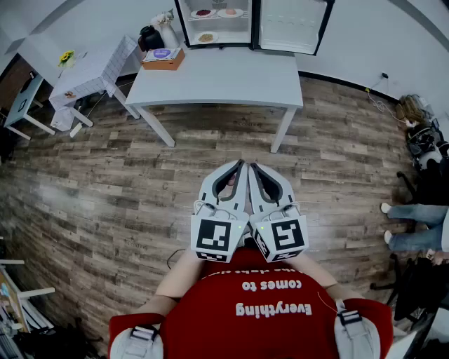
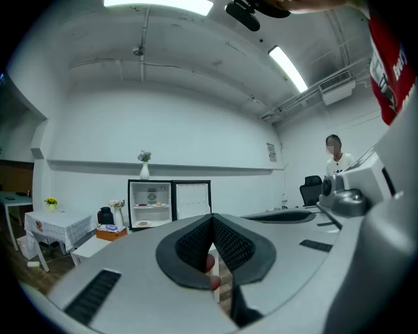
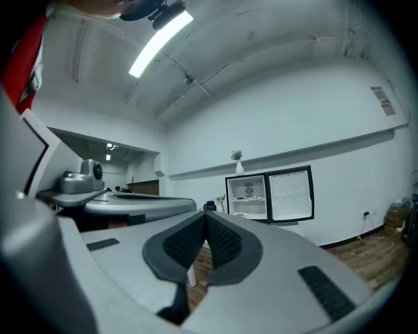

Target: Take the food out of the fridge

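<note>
A small black fridge [image 1: 214, 22] stands against the far wall with its door [image 1: 293, 24] swung open to the right. Plates of food [image 1: 204, 12] sit on its shelves; the fridge [image 2: 151, 205] and its plates also show in the left gripper view, and the fridge [image 3: 268, 194] shows in the right gripper view. My left gripper [image 1: 240, 165] and right gripper [image 1: 252, 166] are held side by side close to my chest, far from the fridge, pointing level toward it. Both are shut with nothing between the jaws.
A white table [image 1: 217, 80] stands between me and the fridge, with an orange box [image 1: 163, 57] at its far left corner. A second table with a patterned cloth [image 1: 84, 70] is at the left. A seated person's legs [image 1: 414, 224] are at the right.
</note>
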Tool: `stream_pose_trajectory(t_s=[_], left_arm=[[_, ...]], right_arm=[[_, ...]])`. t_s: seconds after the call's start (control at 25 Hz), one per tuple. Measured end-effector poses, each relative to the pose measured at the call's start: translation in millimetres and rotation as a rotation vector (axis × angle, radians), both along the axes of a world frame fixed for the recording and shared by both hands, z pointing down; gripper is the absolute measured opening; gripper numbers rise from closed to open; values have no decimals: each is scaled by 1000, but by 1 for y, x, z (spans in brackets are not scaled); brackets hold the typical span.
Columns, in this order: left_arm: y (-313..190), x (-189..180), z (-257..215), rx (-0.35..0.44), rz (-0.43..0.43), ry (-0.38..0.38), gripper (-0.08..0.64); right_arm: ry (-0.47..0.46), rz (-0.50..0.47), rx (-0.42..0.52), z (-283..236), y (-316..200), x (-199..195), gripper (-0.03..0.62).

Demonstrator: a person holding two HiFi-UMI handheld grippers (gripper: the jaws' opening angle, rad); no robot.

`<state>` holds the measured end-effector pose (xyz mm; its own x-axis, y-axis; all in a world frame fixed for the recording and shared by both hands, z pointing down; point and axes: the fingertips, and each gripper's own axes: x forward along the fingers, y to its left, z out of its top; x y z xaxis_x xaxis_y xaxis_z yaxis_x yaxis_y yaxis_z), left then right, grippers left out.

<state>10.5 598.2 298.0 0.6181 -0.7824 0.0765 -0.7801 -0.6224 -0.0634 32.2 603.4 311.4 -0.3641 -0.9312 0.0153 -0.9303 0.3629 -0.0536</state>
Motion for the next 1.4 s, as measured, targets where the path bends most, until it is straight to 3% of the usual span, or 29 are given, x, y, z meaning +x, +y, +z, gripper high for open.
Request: stream_pose_trajectory(t_s=[0.56,0.84,1.08,1.2,1.32,1.4], left_arm=[[-28,47,11,-19,-57,-10,5],[-56,50,36,-113,-12,-18,6],[-116,30,42,-68,3,-52,5],[-156,9,33,-13,-11,11,6],[-201,-10,33,-27,-29,23,5],[-231,-19,29,-45,3,20,6]], right_arm=[[-24,-55,-1,9,-29,47,12],[-29,-43,-33,30,-59,50,14],[-1,-25,-50,38,-128,30,14],[2,-40,9,29,-172,10,13],[21,-39,-1,28,-216,-9,13],[39,-37,0,22,-246,-19,12]])
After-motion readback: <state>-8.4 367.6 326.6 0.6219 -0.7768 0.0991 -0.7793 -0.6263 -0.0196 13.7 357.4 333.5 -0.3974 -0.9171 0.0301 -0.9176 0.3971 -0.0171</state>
